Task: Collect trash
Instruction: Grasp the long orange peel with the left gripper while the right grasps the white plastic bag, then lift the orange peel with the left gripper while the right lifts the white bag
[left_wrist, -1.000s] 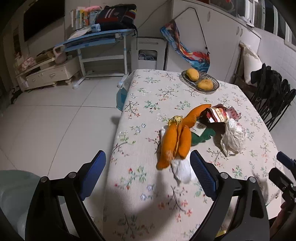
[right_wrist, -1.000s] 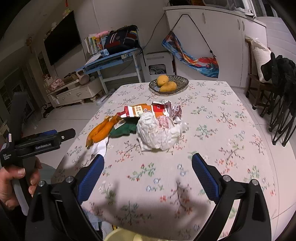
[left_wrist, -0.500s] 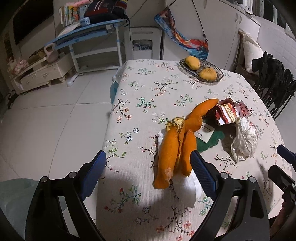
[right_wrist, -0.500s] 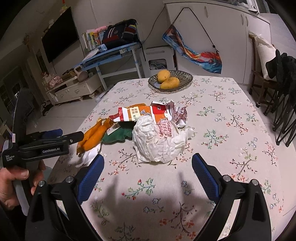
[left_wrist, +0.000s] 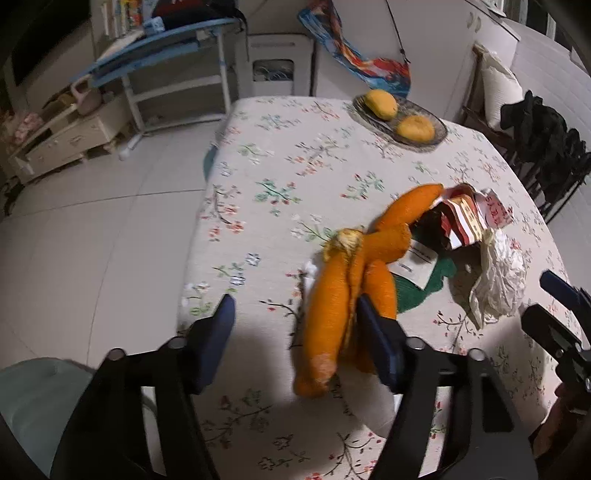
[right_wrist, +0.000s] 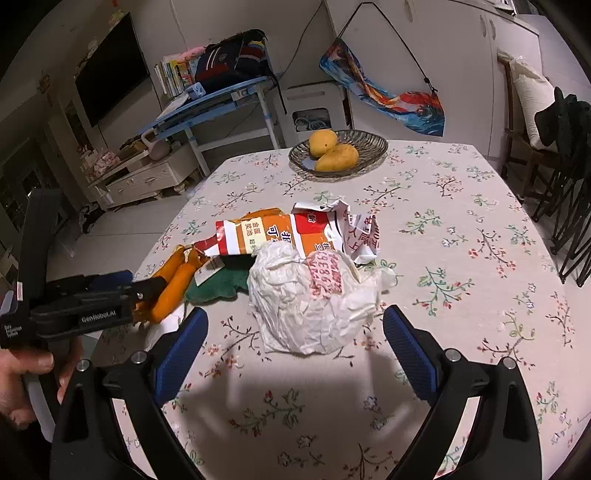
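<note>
The trash sits in a heap on the table (right_wrist: 461, 206), toward its left half, well apart from the fruit bowl (right_wrist: 369, 147) at twelve o'clock.

Biggest piece is the crumpled white paper (right_wrist: 306, 302), straight ahead of my right gripper (right_wrist: 295, 345), whose jaws stand wide with nothing between them. I judge the paper light and springy; I would pinch a thick fold near its near edge.

Behind it, at eleven o'clock, lies the torn snack wrapper (right_wrist: 273, 232): thin, probably slippery, best taken at a crease.

The orange peel (left_wrist: 332, 306) lies limp and soft at the heap's left end, over a white tissue (left_wrist: 373, 402). My left gripper (left_wrist: 295, 345) is closing; the peel's near end lies between the jaws, against the right pad, and I cannot tell if it is clamped yet. I would grip mid-strip, gently, as peel tears.
</note>
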